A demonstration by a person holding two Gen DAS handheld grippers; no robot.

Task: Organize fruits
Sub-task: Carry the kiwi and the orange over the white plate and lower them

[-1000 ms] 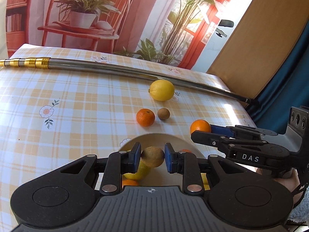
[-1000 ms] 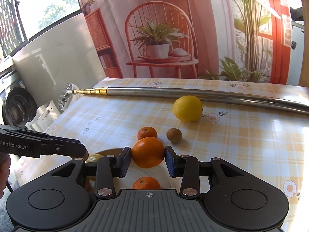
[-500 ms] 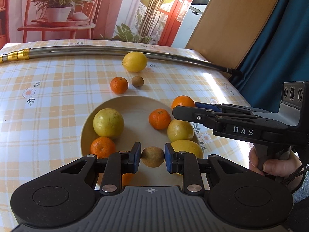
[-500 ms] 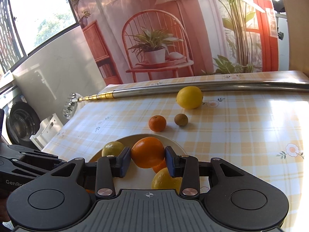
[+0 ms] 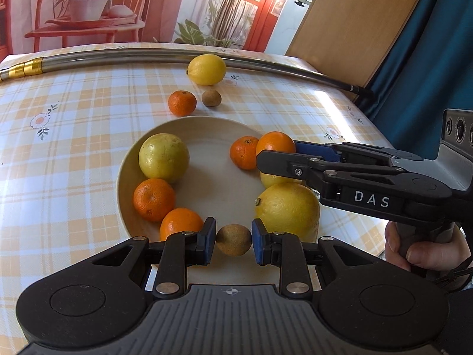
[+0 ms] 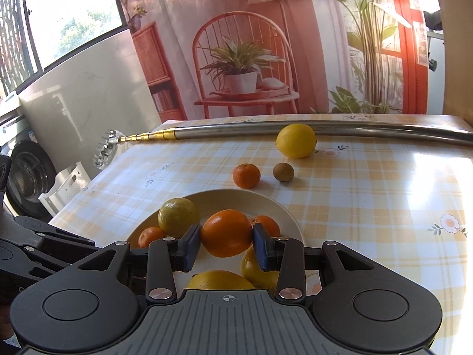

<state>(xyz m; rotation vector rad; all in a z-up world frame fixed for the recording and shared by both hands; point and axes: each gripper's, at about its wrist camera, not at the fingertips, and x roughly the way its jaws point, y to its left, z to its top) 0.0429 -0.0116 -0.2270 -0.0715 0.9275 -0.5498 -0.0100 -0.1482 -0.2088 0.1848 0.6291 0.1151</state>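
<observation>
I hold both tongs over the plate (image 5: 127,159) for release: left tongs (image 5: 233,240) clamp a kiwi (image 5: 233,239) (near rim), right tongs (image 6: 226,247) an orange (image 6: 226,232).

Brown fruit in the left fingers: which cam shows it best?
Left wrist view: the small brown fruit sits unobstructed between the left gripper fingers, over the plate. The right wrist view doesn't show it.

A cream plate (image 5: 124,183) holds a green-yellow fruit (image 5: 163,157) at ten o'clock, oranges (image 5: 153,199) at eight, and yellow fruit (image 5: 288,207) at four. A lemon (image 5: 207,69), tangerine (image 5: 182,103) and kiwi (image 5: 211,98) lie on the cloth beyond its twelve o'clock edge.
</observation>
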